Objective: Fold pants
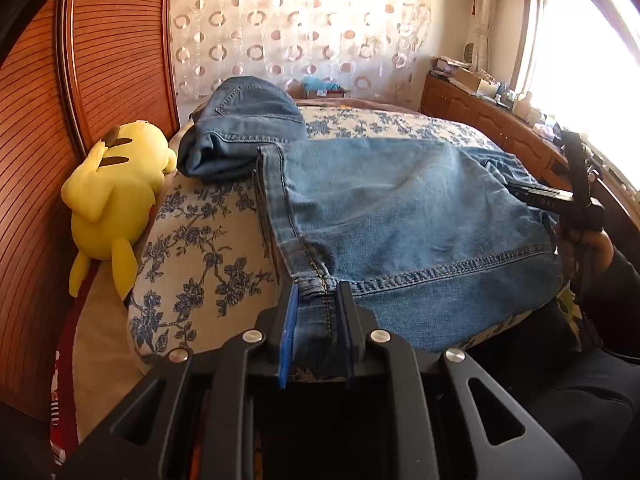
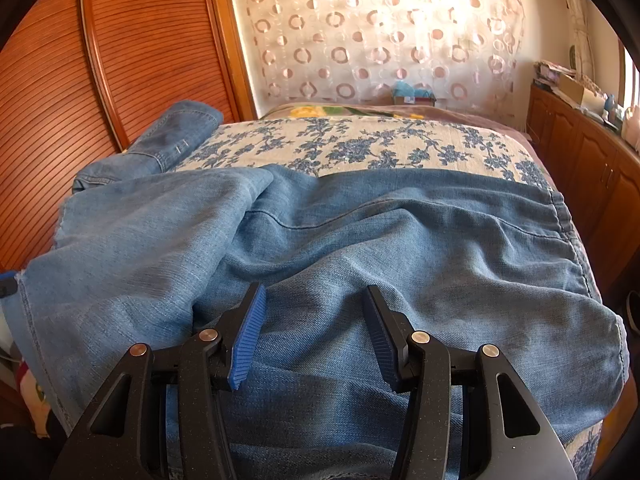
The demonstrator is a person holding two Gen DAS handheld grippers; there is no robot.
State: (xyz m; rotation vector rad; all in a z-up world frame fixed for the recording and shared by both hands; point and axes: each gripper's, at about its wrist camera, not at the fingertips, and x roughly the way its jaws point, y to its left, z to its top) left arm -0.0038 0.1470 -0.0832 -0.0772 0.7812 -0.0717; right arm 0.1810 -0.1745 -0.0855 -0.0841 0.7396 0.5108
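Pants (image 1: 400, 208): light blue jeans spread across the near end of the bed (image 1: 192, 248), over its floral cover.
Left gripper (image 1: 316, 292): clenched on the jeans' hem at the seam.
Right gripper (image 2: 314, 300): released, jaws apart above the denim, nothing pinched.
Second jeans (image 1: 240, 128): bunched beside the yellow plush toy (image 1: 116, 196).

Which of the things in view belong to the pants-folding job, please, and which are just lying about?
Job:
- jeans spread across the bed
- left hand-held gripper, shut on the jeans' edge
- right hand-held gripper, open over the jeans

Lying about:
- second jeans, bundled at the far side
- yellow plush toy
- cabinet
- curtain
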